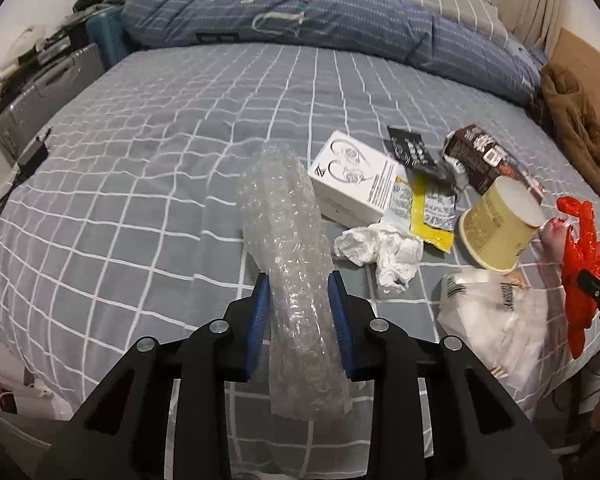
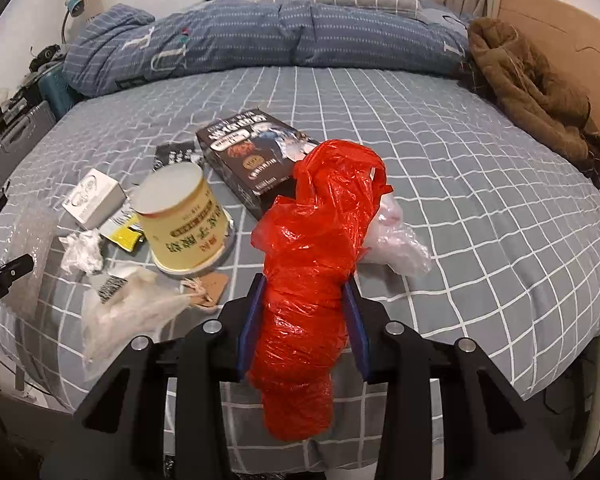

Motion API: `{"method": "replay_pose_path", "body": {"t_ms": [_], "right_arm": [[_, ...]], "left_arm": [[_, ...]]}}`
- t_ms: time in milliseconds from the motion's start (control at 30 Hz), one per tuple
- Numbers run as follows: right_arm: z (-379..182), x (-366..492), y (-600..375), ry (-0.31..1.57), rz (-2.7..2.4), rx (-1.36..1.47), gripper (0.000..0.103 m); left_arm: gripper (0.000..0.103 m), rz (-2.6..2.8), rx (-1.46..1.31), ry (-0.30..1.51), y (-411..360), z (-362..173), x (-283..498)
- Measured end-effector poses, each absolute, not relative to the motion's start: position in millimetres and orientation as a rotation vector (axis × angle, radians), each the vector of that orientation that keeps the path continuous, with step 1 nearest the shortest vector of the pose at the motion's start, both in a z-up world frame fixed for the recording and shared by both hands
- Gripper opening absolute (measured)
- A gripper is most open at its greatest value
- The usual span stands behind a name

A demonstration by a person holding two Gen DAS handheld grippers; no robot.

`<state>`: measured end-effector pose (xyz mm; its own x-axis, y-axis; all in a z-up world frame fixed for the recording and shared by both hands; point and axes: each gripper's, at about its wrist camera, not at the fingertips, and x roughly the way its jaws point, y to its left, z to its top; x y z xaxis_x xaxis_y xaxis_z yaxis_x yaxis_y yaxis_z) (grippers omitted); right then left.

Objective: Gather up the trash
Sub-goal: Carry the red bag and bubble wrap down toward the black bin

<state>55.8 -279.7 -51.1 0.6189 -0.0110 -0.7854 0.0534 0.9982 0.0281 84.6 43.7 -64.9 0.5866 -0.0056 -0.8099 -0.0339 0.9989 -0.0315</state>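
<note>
My left gripper [image 1: 298, 286] is shut on a roll of clear bubble wrap [image 1: 288, 248], held above the bed. My right gripper [image 2: 305, 288] is shut on a crumpled red plastic bag [image 2: 320, 240]; the bag also shows at the right of the left wrist view [image 1: 580, 264]. Trash lies on the grey checked bed [image 2: 460, 168]: a yellow paper cup [image 2: 180, 220], a dark carton [image 2: 252, 152], a white earphone box [image 1: 352, 176], a crumpled tissue [image 1: 380, 248], a yellow wrapper [image 1: 428, 212], a white plastic bag [image 1: 488, 312] and a clear pinkish bag [image 2: 396, 240].
A rolled blue duvet [image 2: 260, 36] lies across the far side of the bed. A brown coat [image 2: 532, 92] sits at the right by the wooden headboard [image 2: 560, 28]. Grey suitcases [image 1: 40, 92] stand to the left. A black charger and cable [image 1: 28, 160] lie at the left edge.
</note>
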Motion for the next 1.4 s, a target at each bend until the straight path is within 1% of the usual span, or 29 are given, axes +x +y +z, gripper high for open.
{"method": "replay_pose_path", "body": {"t_ms": [333, 533, 900, 1067, 1400], "right_arm": [[-36, 34, -261, 0.844, 0.022, 0.047, 0.037], [-25, 12, -252, 0.791, 0.066, 0.031, 0.037], [-20, -28, -238, 0.758, 0.073, 0.018, 0.037], [-24, -59, -232, 0.764, 0.091, 0.045, 0.037], [-35, -99, -225, 0.784, 0.092, 0.027, 0.037]], "left_arm": [[0.029, -0.014, -0.060, 0.874, 37, -45, 52], [0.027, -0.042, -0.077, 0.868, 30, -43, 28], [0.026, -0.045, -0.066, 0.824, 20, -42, -19], [0.025, -0.056, -0.066, 0.813, 14, -40, -41], [0.025, -0.083, -0.036, 0.866, 3, -63, -81]]}}
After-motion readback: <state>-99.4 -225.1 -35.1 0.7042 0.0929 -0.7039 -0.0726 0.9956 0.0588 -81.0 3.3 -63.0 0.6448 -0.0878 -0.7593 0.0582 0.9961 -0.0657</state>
